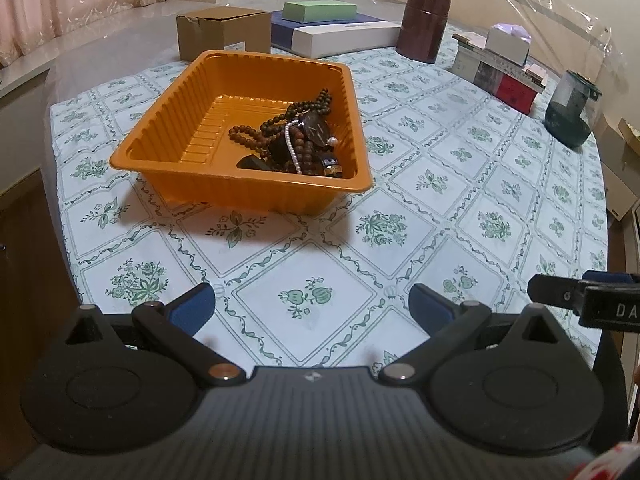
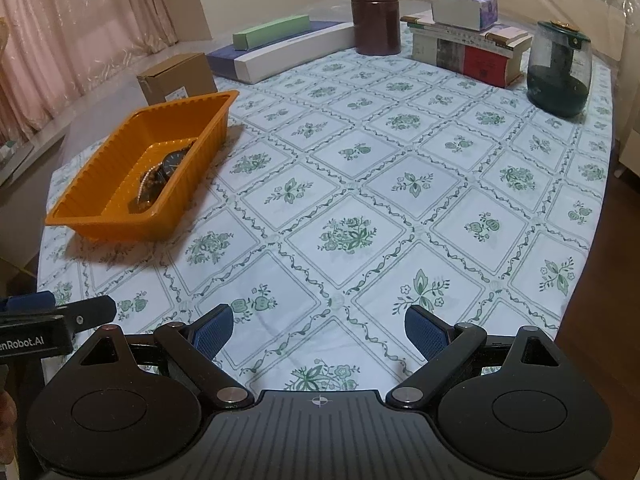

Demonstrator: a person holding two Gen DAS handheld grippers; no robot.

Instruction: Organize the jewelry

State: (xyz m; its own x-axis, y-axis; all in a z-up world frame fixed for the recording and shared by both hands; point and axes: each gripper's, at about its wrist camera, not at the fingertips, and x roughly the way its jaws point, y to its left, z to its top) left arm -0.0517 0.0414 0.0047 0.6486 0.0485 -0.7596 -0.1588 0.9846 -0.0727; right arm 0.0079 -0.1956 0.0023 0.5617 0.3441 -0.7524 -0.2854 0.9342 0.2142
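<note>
An orange plastic tray [image 1: 168, 128] [image 2: 100, 216] stands on the floral tablecloth. A tangle of jewelry lies in its near right corner: brown bead strings [image 1: 256, 138], a white pearl strand [image 1: 291, 148] and a dark-faced watch [image 1: 316, 130] [image 2: 173, 160]. My left gripper [image 1: 312, 306] hovers open over the cloth, well short of the tray, nothing between its blue pads. My right gripper [image 2: 319, 330] is open too, empty, with the tray far off to its left. Each gripper's tip shows at the edge of the other's view.
Along the table's far edge stand a cardboard box [image 1: 222, 32], a stack of flat boxes [image 1: 336, 30], a dark brown canister [image 1: 424, 24], books under a tissue box [image 2: 468, 46] and a dark green glass jar [image 2: 558, 70]. Pink curtains hang at the left.
</note>
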